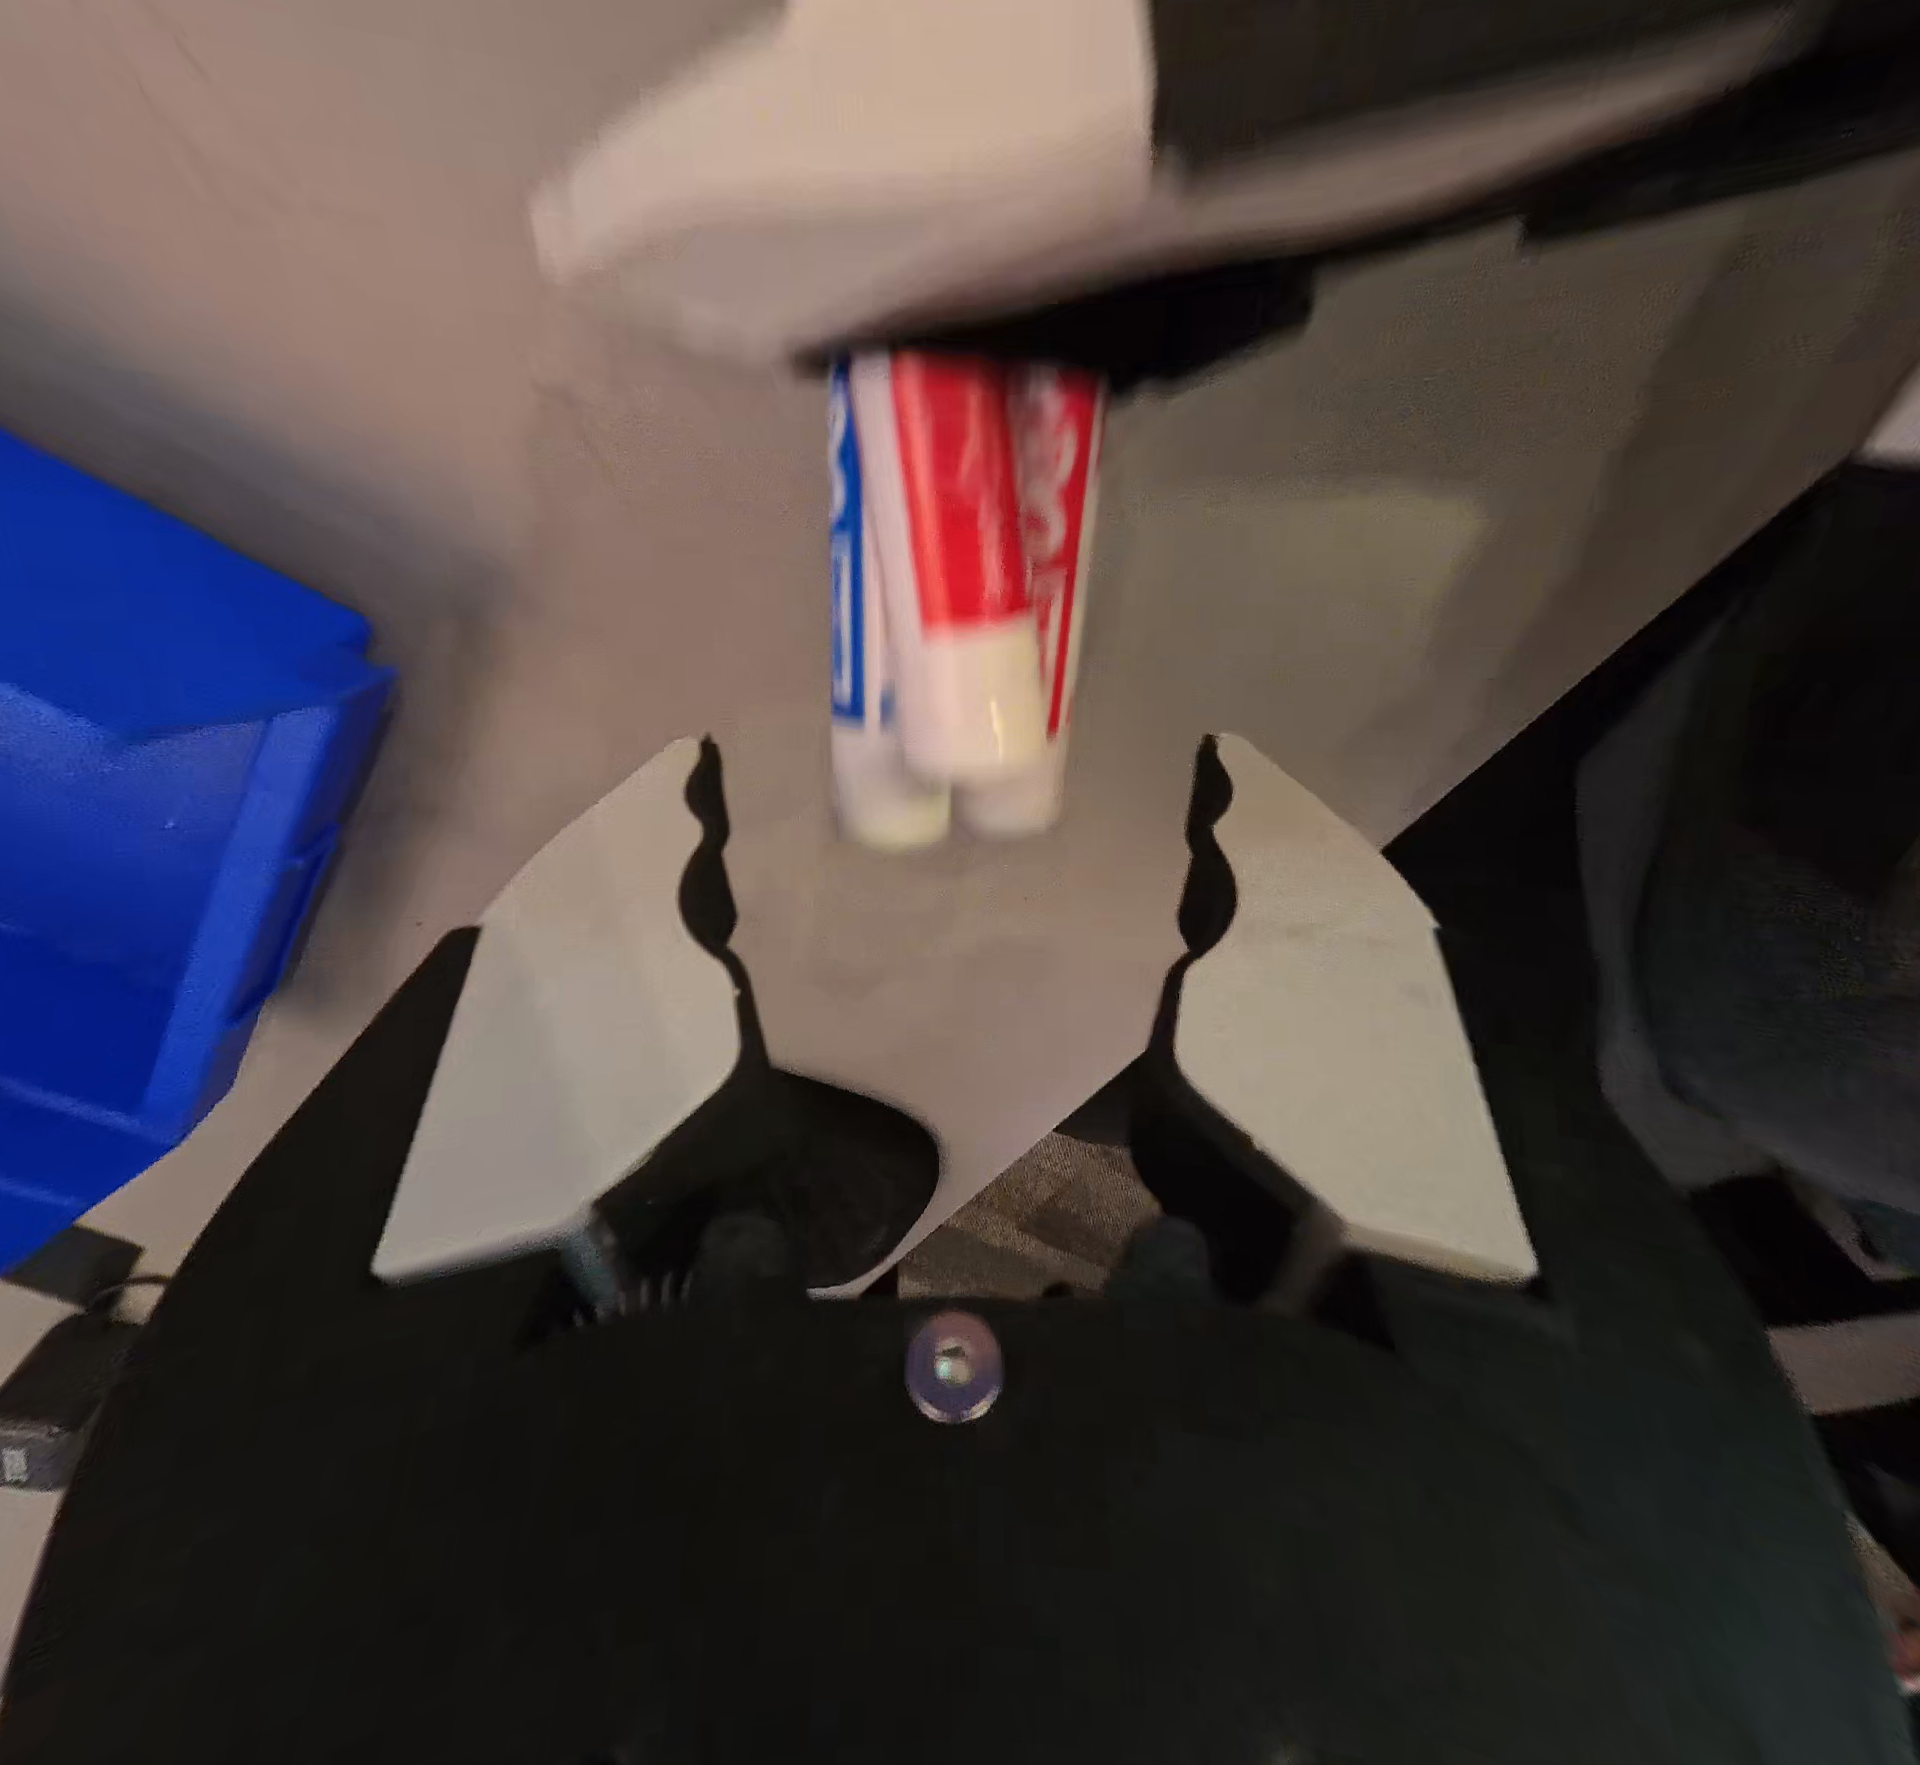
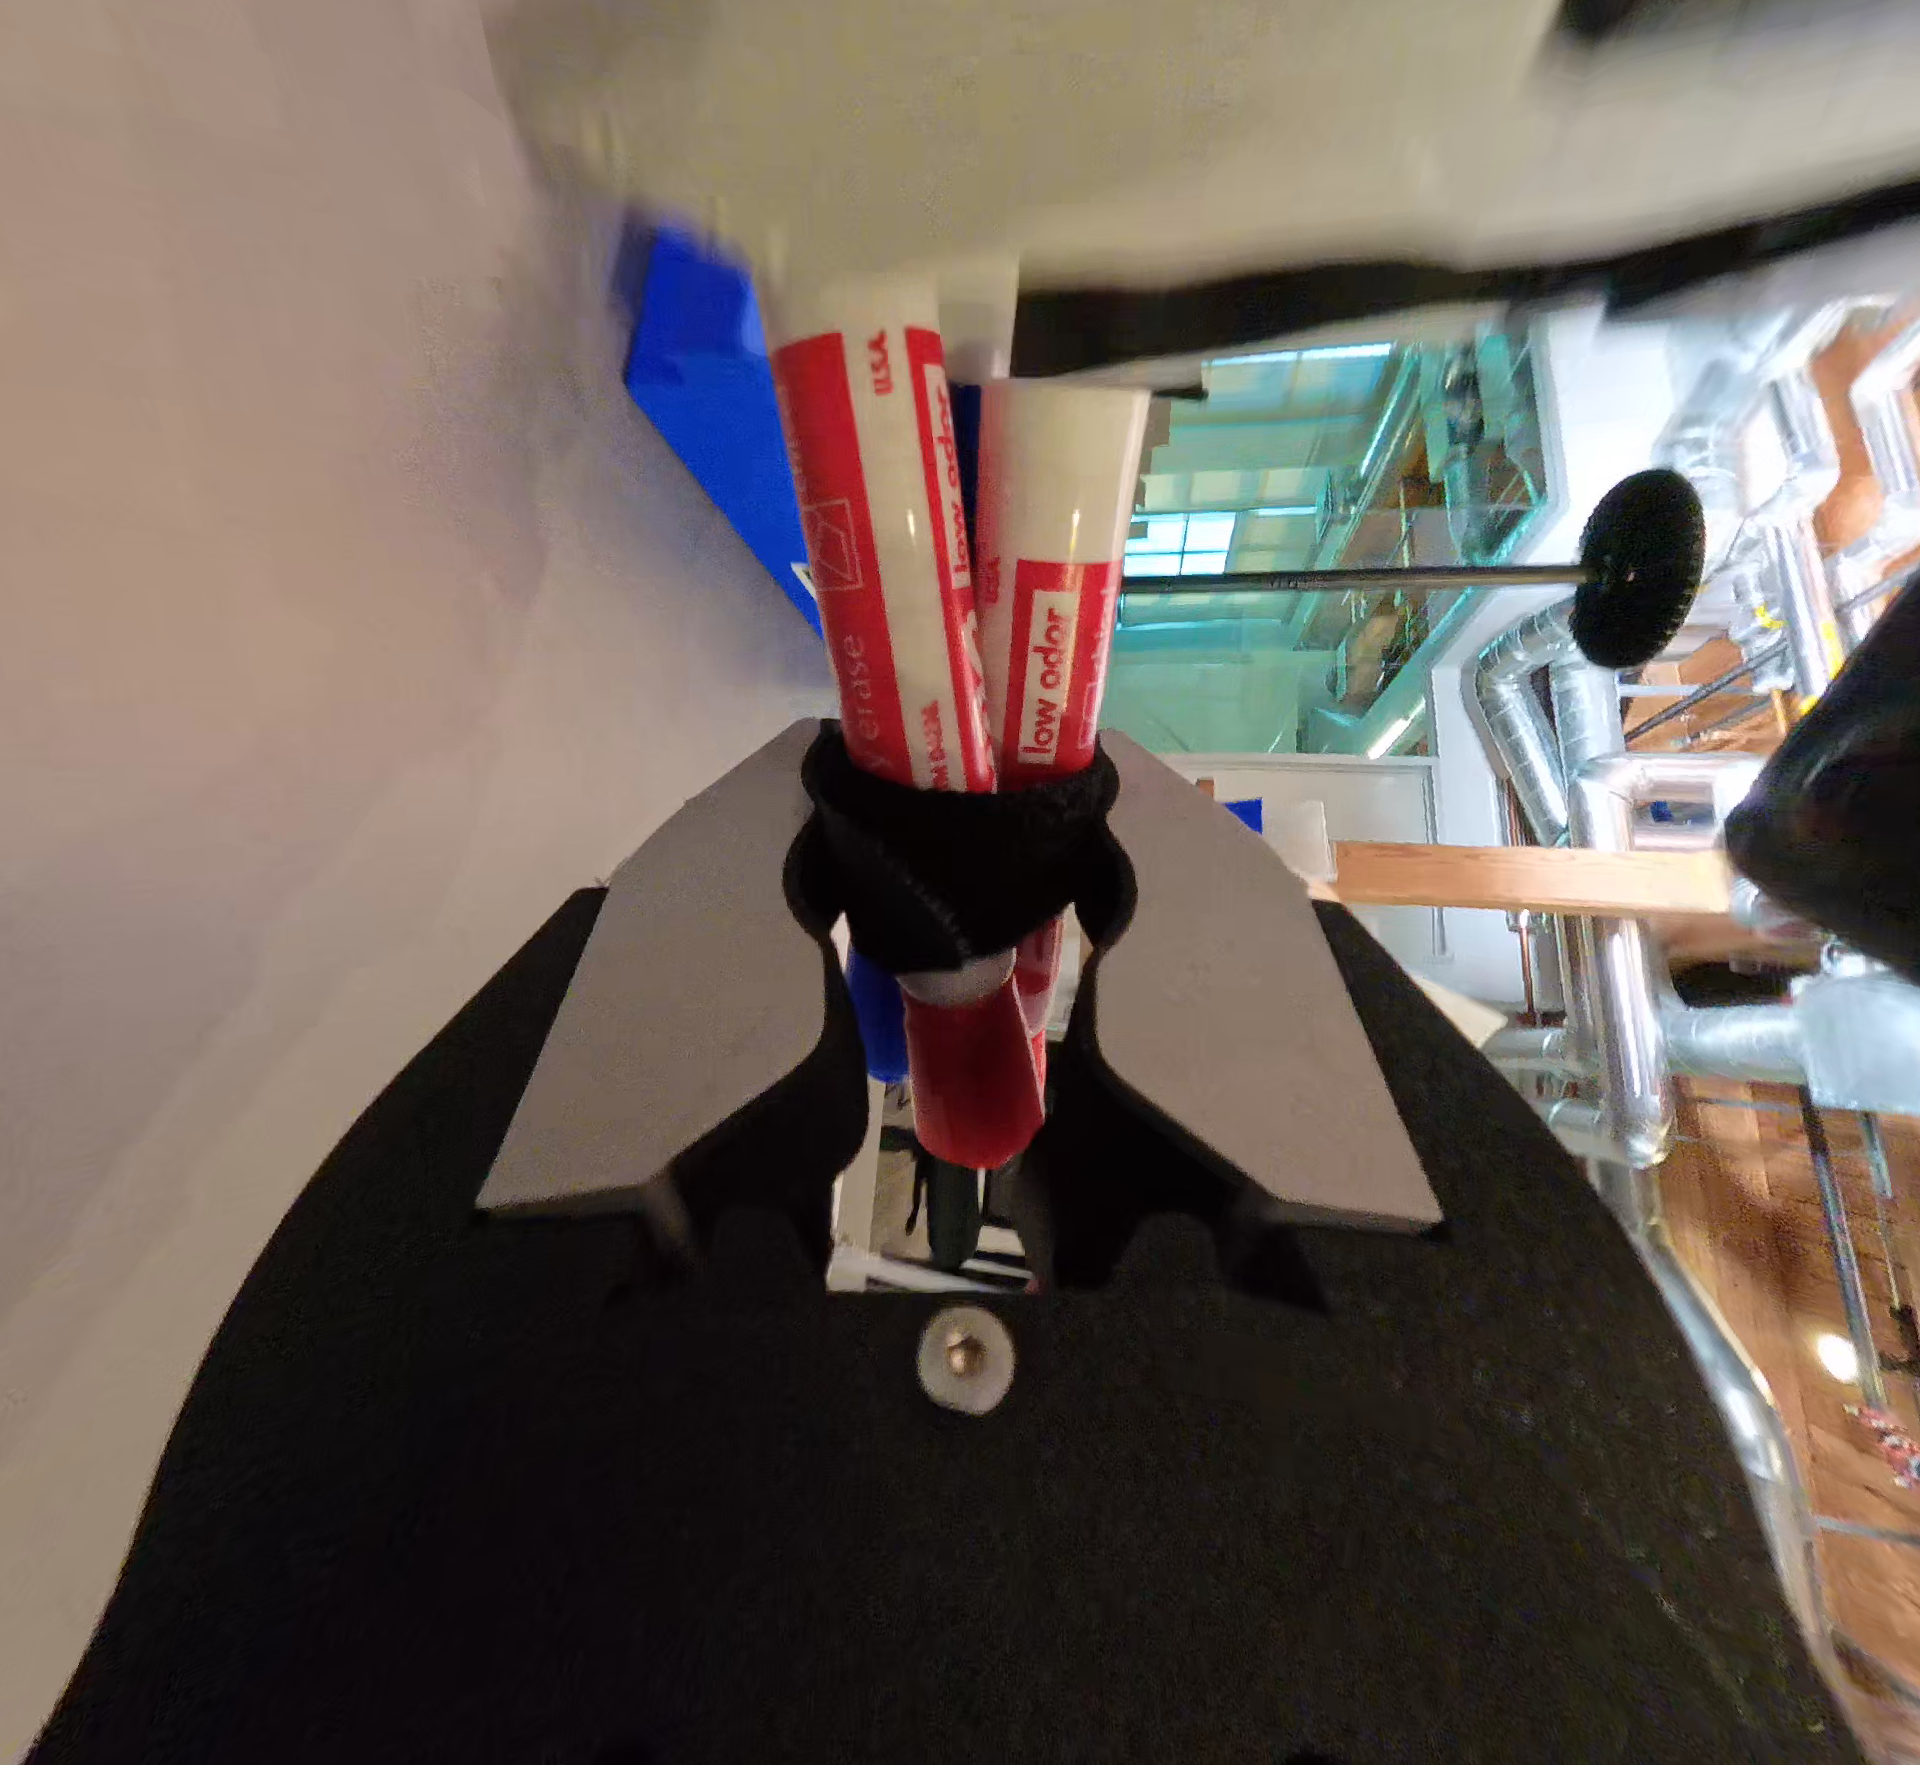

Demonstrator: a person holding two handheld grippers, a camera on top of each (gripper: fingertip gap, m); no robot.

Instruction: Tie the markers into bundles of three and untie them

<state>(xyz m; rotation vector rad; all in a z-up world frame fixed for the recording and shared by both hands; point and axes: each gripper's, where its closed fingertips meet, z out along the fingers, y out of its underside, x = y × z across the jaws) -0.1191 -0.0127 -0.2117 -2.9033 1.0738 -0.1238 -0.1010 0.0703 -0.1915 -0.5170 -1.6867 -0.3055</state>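
Note:
Three markers, two red and one blue-labelled, are bundled [image 2: 935,572] with a black strap [image 2: 956,842] wrapped around them. My right gripper [image 2: 956,780] is shut on the bundle at the strap, with the caps pointing back between the fingers. In the left wrist view the bundle [image 1: 956,593] hangs white ends first out of the blurred right gripper [image 1: 883,157]. My left gripper [image 1: 956,770] is open and empty, its fingertips just short of the marker ends. It shows as a pale blur [image 2: 1039,105] beyond the markers in the right wrist view.
A blue plastic bin [image 1: 156,832] stands on the grey table [image 1: 312,209] to the left, and also shows behind the markers in the right wrist view [image 2: 707,427]. The table edge runs diagonally at right, with a dark chair [image 1: 1766,884] beyond it. About 11 cm separates my left fingertips from my right.

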